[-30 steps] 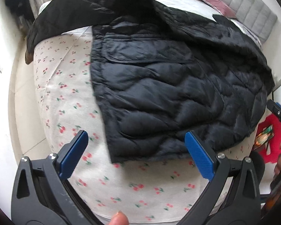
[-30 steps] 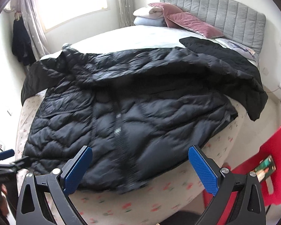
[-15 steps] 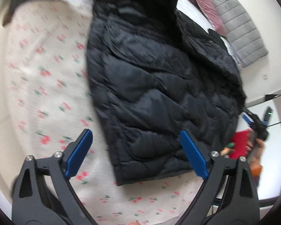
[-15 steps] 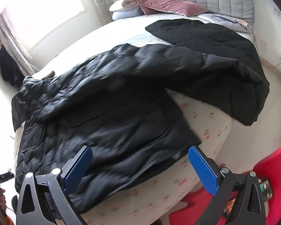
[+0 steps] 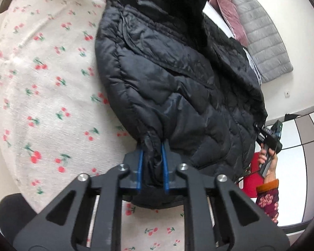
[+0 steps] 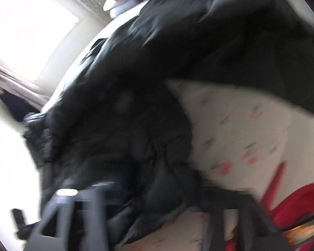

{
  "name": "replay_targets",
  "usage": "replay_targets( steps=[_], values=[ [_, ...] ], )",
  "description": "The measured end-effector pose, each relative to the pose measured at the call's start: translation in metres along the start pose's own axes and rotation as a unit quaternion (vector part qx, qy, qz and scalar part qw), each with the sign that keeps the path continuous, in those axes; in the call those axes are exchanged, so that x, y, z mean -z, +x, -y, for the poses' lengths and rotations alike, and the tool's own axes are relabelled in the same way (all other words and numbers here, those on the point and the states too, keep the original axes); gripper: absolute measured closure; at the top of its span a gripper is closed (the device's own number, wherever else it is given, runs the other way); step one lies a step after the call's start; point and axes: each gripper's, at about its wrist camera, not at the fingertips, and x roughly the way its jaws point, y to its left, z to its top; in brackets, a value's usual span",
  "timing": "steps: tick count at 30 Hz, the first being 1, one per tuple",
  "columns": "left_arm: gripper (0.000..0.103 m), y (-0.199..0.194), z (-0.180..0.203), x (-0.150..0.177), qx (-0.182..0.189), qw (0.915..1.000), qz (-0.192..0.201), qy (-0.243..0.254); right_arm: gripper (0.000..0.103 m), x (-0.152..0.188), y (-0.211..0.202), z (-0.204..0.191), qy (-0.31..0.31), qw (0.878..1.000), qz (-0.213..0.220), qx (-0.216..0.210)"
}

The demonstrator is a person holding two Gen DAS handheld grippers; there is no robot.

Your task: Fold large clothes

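Closest in the left wrist view, the left gripper [image 5: 152,152] has just been closing, and its blue pads [image 5: 139,168] now pinch a bunched corner of the hem of the black quilted puffer jacket [image 5: 173,79], with fabric filling the narrow gap between them. Beyond the pads the jacket spreads away across the cherry-print bedsheet [image 5: 44,87], its left edge running up the middle of the view and its collar end lying towards the far side of the bed. At the jacket's right hem corner the right gripper [image 5: 269,135] shows from outside, held by a hand [image 5: 269,163] in a patterned sleeve [image 5: 269,204], its tip right at the hem. Farther off, a pink pillow [image 5: 230,10] leans by the grey padded headboard [image 5: 261,37].

Seen from the right wrist, everything is smeared by motion. The right gripper's [image 6: 140,190] jaws have just been closing too; puffed black fabric of the jacket [image 6: 125,108] is bunched where they meet, though the blur hides the pads themselves. Past it the jacket lies over the sheet [image 6: 236,129], and a black sleeve or flap [image 6: 251,48] drapes across the bed behind. A bright window [image 6: 33,33] sits farthest back.
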Motion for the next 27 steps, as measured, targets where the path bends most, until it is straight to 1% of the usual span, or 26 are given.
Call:
replay_targets(
  steps=[1, 3, 7, 10, 11, 13, 14, 15, 16, 17, 18, 19, 20, 21, 22, 23, 24, 26, 27],
  values=[
    [0.089, -0.004, -0.001, -0.003, -0.005, 1.0, 0.007, 0.003, 0.085, 0.005, -0.004, -0.009, -0.018, 1.0, 0.002, 0.008],
    [0.089, -0.021, -0.001, -0.008, -0.023, 0.9992, 0.03, 0.016, 0.089, 0.016, -0.013, -0.026, -0.04, 0.999, -0.001, 0.009],
    [0.089, -0.058, -0.003, -0.016, -0.056, 0.9954, 0.07, 0.034, 0.09, 0.052, -0.042, -0.061, -0.072, 0.997, -0.021, 0.004],
    [0.089, -0.074, -0.008, -0.018, -0.089, 0.9915, 0.082, 0.047, 0.09, 0.082, -0.052, -0.083, -0.105, 0.994, -0.038, 0.019],
    [0.089, -0.075, -0.011, -0.018, -0.102, 0.9901, 0.082, 0.051, 0.09, 0.097, -0.055, -0.094, -0.123, 0.991, -0.046, 0.027],
    [0.089, -0.069, -0.014, -0.018, -0.135, 0.9864, 0.075, 0.057, 0.09, 0.114, -0.054, -0.106, -0.148, 0.986, -0.059, 0.04],
    [0.085, -0.061, -0.019, -0.017, -0.155, 0.9841, 0.061, 0.06, 0.09, 0.116, -0.052, -0.109, -0.159, 0.984, -0.065, 0.052],
    [0.08, -0.054, -0.02, -0.019, -0.174, 0.9816, 0.047, 0.063, 0.087, 0.122, -0.047, -0.114, -0.18, 0.978, -0.074, 0.077],
    [0.07, -0.043, -0.023, -0.018, -0.201, 0.9771, 0.031, 0.062, 0.084, 0.123, -0.041, -0.118, -0.2, 0.97, -0.081, 0.108],
    [0.059, -0.037, -0.028, -0.017, -0.221, 0.9731, 0.022, 0.06, 0.08, 0.125, -0.038, -0.123, -0.215, 0.963, -0.081, 0.137],
    [0.048, -0.037, -0.03, -0.015, -0.229, 0.9713, 0.025, 0.061, 0.075, 0.122, -0.039, -0.127, -0.222, 0.96, -0.079, 0.152],
    [0.043, -0.039, -0.029, -0.015, -0.236, 0.9691, 0.032, 0.062, 0.073, 0.12, -0.043, -0.132, -0.225, 0.958, -0.074, 0.162],
    [0.035, -0.042, -0.025, -0.017, -0.242, 0.9673, 0.041, 0.064, 0.067, 0.116, -0.05, -0.136, -0.226, 0.957, -0.066, 0.171],
    [0.028, -0.049, -0.021, -0.018, -0.243, 0.9658, 0.058, 0.069, 0.059, 0.114, -0.056, -0.143, -0.23, 0.955, -0.057, 0.179],
    [0.025, -0.053, -0.016, -0.019, -0.242, 0.9651, 0.071, 0.072, 0.054, 0.121, -0.066, -0.147, -0.235, 0.953, -0.045, 0.186],
    [0.02, -0.058, -0.011, -0.021, -0.24, 0.9642, 0.084, 0.074, 0.045, 0.119, -0.075, -0.154, -0.245, 0.949, -0.026, 0.196],
    [0.018, -0.062, -0.004, -0.025, -0.238, 0.963, 0.098, 0.078, 0.039, 0.119, -0.085, -0.163, -0.256, 0.945, -0.007, 0.205],
    [0.017, -0.066, 0.004, -0.031, -0.232, 0.962, 0.115, 0.088, 0.033, 0.116, -0.098, -0.181, -0.273, 0.938, 0.023, 0.21],
    [0.016, -0.065, 0.007, -0.037, -0.227, 0.9614, 0.123, 0.095, 0.032, 0.113, -0.098, -0.187, -0.279, 0.937, 0.031, 0.209]
  ],
)
